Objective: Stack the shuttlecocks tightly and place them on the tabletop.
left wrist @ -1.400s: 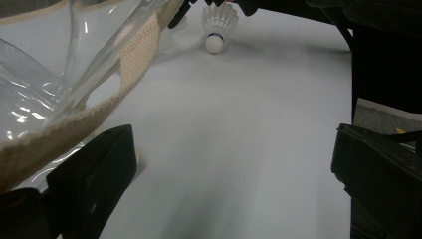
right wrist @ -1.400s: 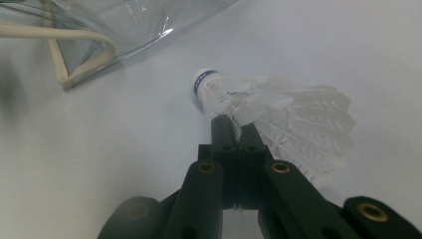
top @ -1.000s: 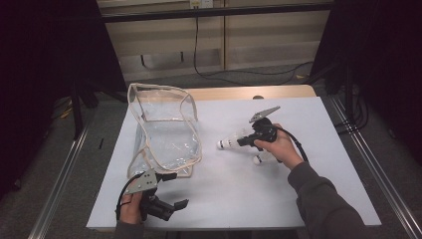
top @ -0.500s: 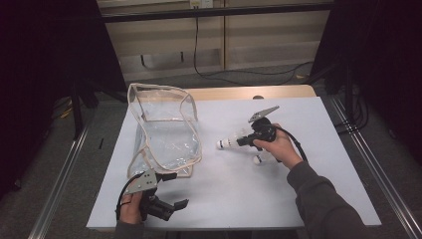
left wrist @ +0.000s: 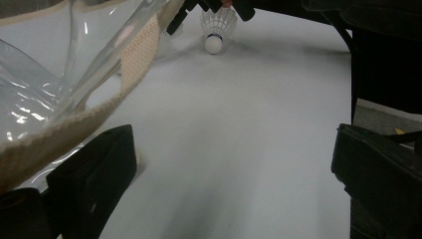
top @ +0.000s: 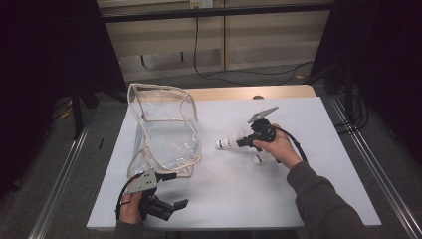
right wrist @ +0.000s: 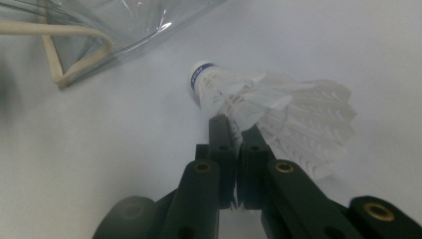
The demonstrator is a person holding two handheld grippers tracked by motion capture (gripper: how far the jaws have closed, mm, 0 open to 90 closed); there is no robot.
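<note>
A white shuttlecock with a blue-banded cork lies level just above the white table, cork toward the bag. My right gripper is shut on its feathers; in the right gripper view the feathers are pinched between the two jaws of that gripper, which have just been opening slightly. A second shuttlecock lies under the right hand and also appears in the left gripper view. A clear bag with beige trim lies open at the left. My left gripper rests open near the front edge with nothing between its jaws.
The bag's beige edge hangs close over the left jaw in the left gripper view. The white table top has free room at the front right. A metal rail runs along the right side, and a cable lies on the floor behind.
</note>
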